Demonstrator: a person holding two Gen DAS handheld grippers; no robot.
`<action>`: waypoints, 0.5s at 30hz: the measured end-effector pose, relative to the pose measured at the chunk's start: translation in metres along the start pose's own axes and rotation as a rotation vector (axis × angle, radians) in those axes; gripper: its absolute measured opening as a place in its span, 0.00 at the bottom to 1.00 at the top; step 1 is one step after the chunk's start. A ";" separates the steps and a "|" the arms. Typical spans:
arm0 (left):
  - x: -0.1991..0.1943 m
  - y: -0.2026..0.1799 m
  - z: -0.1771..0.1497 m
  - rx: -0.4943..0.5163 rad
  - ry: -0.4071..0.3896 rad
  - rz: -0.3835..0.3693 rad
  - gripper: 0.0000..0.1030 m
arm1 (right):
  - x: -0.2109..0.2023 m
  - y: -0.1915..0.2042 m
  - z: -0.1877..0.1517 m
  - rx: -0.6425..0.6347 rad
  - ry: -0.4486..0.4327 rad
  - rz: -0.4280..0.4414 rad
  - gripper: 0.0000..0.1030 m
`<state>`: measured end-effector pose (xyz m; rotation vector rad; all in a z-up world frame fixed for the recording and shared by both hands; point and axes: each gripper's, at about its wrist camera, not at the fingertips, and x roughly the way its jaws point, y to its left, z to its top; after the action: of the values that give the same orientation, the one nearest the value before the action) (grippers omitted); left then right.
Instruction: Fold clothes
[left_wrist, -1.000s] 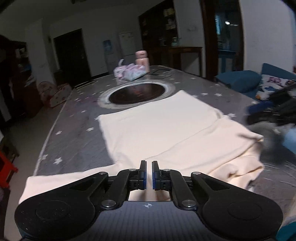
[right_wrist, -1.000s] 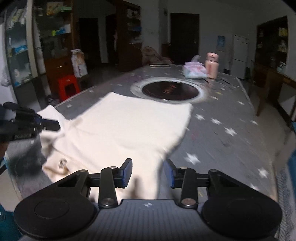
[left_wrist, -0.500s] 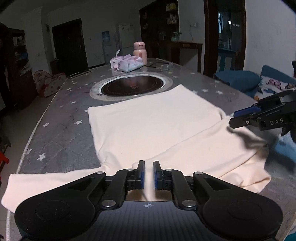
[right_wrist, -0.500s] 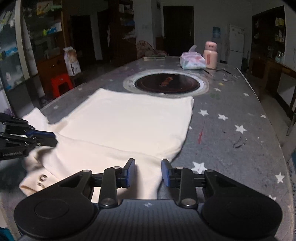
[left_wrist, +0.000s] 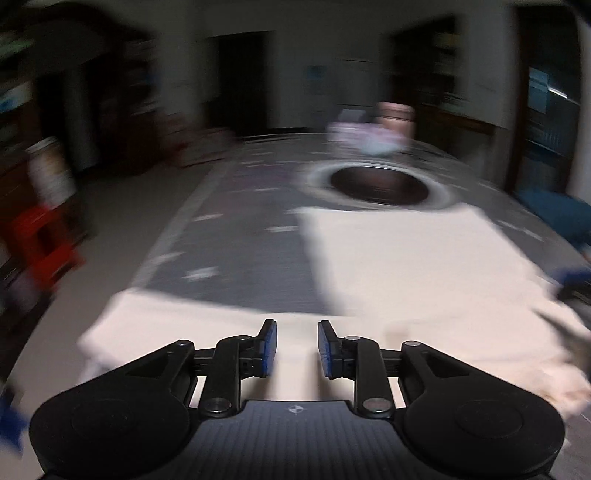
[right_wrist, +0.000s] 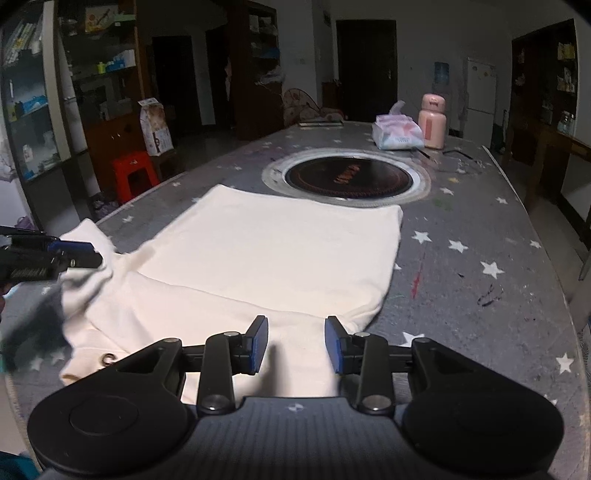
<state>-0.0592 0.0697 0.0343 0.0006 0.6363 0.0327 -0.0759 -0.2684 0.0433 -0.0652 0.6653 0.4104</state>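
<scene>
1. Cream cotton garment (right_wrist: 258, 254) lies flat on the grey star-printed table (right_wrist: 480, 236), its far hem just short of the round black inset hotplate (right_wrist: 347, 177).
2. Left gripper (left_wrist: 296, 343): jaws just opening, spread over a sleeve, gripping nothing.
3. Right gripper (right_wrist: 296, 339): jaws spread above the near edge, apart from the cloth.
4. Beyond the hotplate: tissue pack (right_wrist: 397, 133), pink bottle (right_wrist: 432, 122).

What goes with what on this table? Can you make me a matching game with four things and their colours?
Things:
1. bottle
2. stool
3. shirt
4. round cooktop

Colours:
A. cream
B. black with a silver ring
C. pink
D. red

Pairs: 1-C, 2-D, 3-A, 4-B
</scene>
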 end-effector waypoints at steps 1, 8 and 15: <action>0.003 0.014 0.000 -0.051 0.007 0.060 0.26 | -0.002 0.002 0.000 -0.001 -0.006 0.005 0.37; 0.024 0.091 -0.001 -0.279 0.046 0.290 0.35 | -0.009 0.022 0.003 -0.023 -0.024 0.049 0.43; 0.033 0.113 -0.004 -0.349 0.041 0.232 0.27 | -0.010 0.030 0.004 -0.030 -0.031 0.057 0.44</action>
<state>-0.0383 0.1833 0.0125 -0.2640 0.6627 0.3681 -0.0925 -0.2432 0.0553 -0.0684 0.6318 0.4754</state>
